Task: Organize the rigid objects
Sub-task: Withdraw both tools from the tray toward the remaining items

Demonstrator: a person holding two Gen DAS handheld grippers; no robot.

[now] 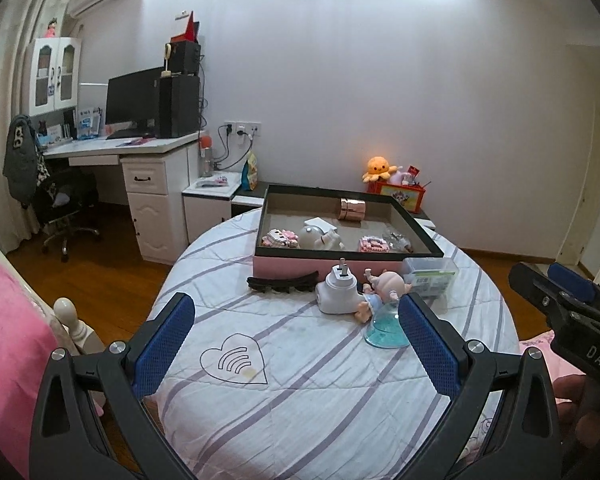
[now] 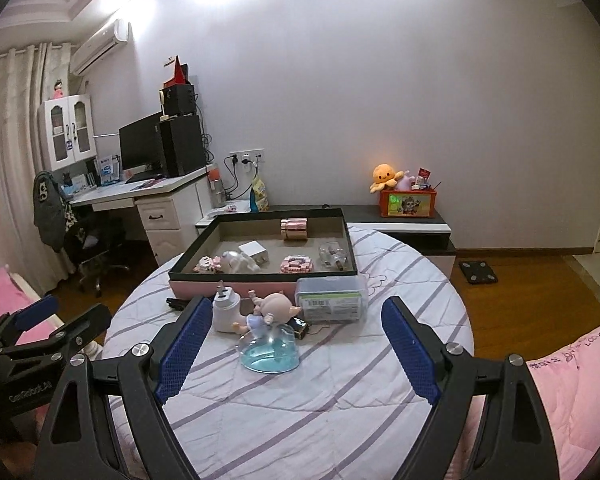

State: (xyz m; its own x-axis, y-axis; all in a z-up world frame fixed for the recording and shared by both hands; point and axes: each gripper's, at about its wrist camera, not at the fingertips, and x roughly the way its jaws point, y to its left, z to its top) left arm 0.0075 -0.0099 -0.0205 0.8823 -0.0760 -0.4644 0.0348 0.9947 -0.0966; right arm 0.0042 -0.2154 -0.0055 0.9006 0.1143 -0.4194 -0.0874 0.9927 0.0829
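Note:
A pink box with a dark rim (image 1: pixel 324 265) (image 2: pixel 188 280) stands on the striped round bed and holds a copper cylinder (image 1: pixel 352 209) (image 2: pixel 294 229), pink block models and a white figure. In front of it lie a white plug adapter (image 1: pixel 338 292) (image 2: pixel 227 310), a doll on a blue base (image 1: pixel 382 300) (image 2: pixel 270 334), a clear plastic case (image 1: pixel 430 276) (image 2: pixel 332 299) and a black hair clip (image 1: pixel 282 283). My left gripper (image 1: pixel 296 340) is open and empty, short of these things. My right gripper (image 2: pixel 296 346) is open and empty, with the doll between its fingers' line of sight.
A white desk (image 1: pixel 140 148) with a monitor and a chair stands at the left. A low dark cabinet (image 2: pixel 400 224) with a red toy box and an orange plush (image 2: pixel 384 174) runs along the far wall. Pink bedding (image 2: pixel 572 392) lies at both sides.

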